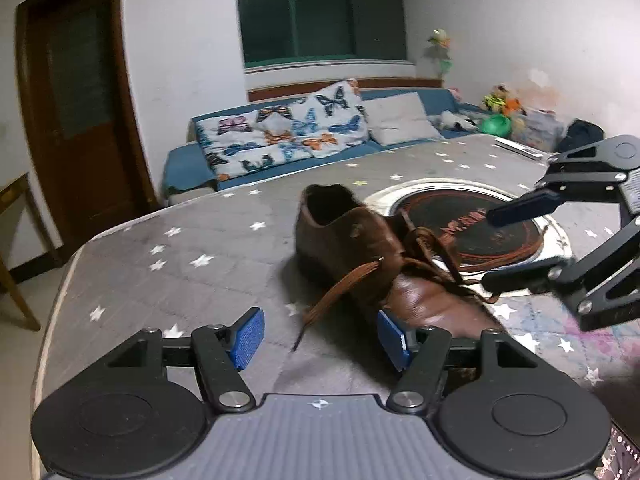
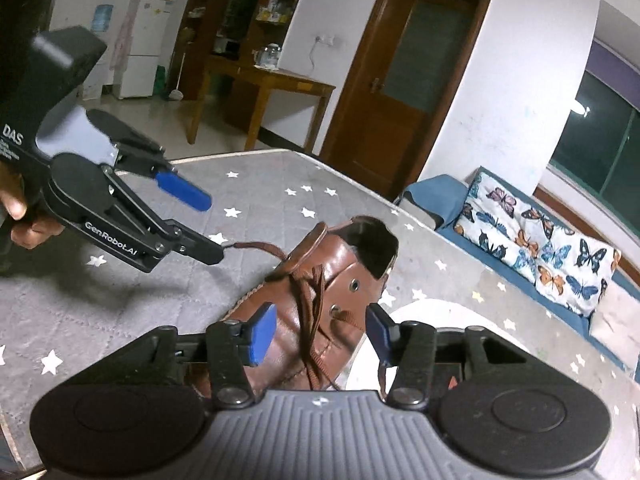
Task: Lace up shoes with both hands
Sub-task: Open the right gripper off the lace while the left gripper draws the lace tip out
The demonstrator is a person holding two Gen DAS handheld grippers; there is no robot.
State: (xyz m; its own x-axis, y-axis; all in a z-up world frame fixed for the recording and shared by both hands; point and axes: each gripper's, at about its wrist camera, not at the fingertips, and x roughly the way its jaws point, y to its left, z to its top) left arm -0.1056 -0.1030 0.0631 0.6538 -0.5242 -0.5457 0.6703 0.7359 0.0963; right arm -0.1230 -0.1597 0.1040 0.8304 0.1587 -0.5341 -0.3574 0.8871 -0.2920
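Note:
A brown leather shoe (image 1: 352,236) lies on the grey star-patterned tablecloth (image 1: 160,280), its brown laces (image 1: 424,248) loosely tangled over the tongue. One lace end (image 1: 332,300) trails down between the fingers of my left gripper (image 1: 320,338), which stands open, its pads clear of the lace. My right gripper (image 1: 490,249) is open at the shoe's far side, beside the lace tangle. In the right wrist view, my right gripper (image 2: 320,334) hovers open over the shoe (image 2: 344,264) and its laces (image 2: 312,320). The left gripper (image 2: 210,229) is open, a lace end (image 2: 248,245) at its lower fingertip.
A round dark hotplate (image 1: 472,220) is set into the table behind the shoe. The table's rounded edge (image 1: 60,280) runs at the left. Beyond stand a blue sofa with butterfly cushions (image 1: 280,132), a brown door (image 2: 404,92) and a wooden side table (image 2: 272,80).

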